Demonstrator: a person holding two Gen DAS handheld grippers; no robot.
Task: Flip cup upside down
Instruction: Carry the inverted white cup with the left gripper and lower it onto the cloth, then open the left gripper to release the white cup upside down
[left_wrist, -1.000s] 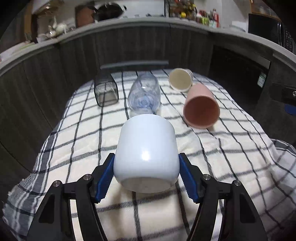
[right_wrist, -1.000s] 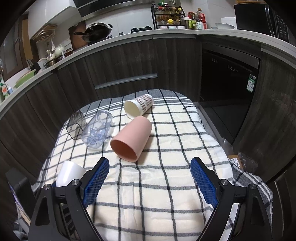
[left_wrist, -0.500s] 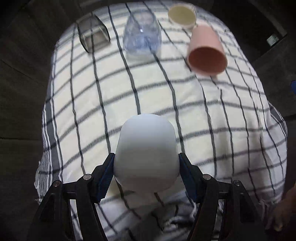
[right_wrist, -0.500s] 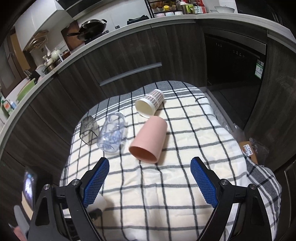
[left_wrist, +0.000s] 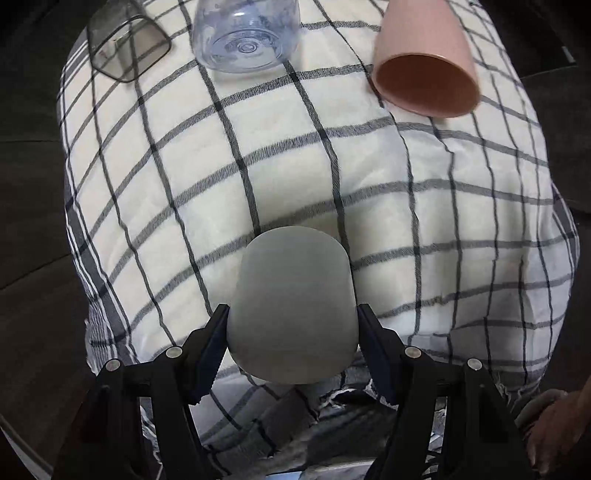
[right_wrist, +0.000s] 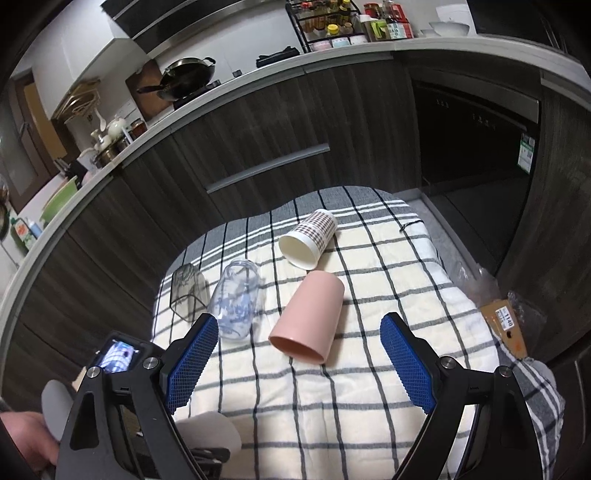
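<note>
My left gripper (left_wrist: 291, 332) is shut on a white cup (left_wrist: 291, 306), its closed base toward the camera and its mouth pointing down at the checked cloth (left_wrist: 258, 177). The cup hangs over the cloth's near edge; I cannot tell whether it touches. It also shows in the right wrist view (right_wrist: 210, 430), low left behind my finger. My right gripper (right_wrist: 299, 362) is open and empty, above the cloth's near part.
A pink cup (right_wrist: 308, 321), a patterned paper cup (right_wrist: 308, 238), a clear bottle-shaped cup (right_wrist: 238, 299) and a smoky square glass (right_wrist: 186, 291) lie on their sides on the cloth. Dark kitchen cabinets (right_wrist: 258, 122) stand behind. A cardboard packet (right_wrist: 504, 326) lies on the floor at right.
My left gripper has tipped forward and down with the white cup, so the cup's mouth now faces the cloth. My right gripper has risen and drawn back a little.
</note>
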